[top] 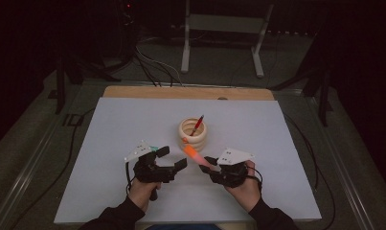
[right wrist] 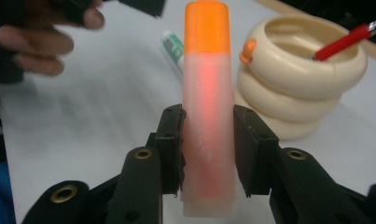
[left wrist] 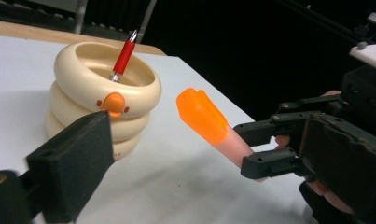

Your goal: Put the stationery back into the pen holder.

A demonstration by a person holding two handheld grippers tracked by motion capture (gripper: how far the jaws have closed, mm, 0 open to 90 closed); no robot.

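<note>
right hand-held gripper (right wrist: 208, 154), clamped on orange-capped highlighter (right wrist: 208, 116), lifted off table

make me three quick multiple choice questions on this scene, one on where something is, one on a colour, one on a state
1. Where is the red pen?
A. flat on the table
B. standing in the cream ring holder
C. in the left gripper

2. What colour is the cap of the highlighter?
A. orange
B. blue
C. black

3. What is the right gripper doing?
A. open over bare table
B. shut on the pen
C. shut on the highlighter

Answers:
1 B, the pen leans out of the holder's opening in the high view.
2 A, the right gripper view shows an orange cap on a pale pink body.
3 C, both jaws press the highlighter's sides, its cap pointing away.
</note>
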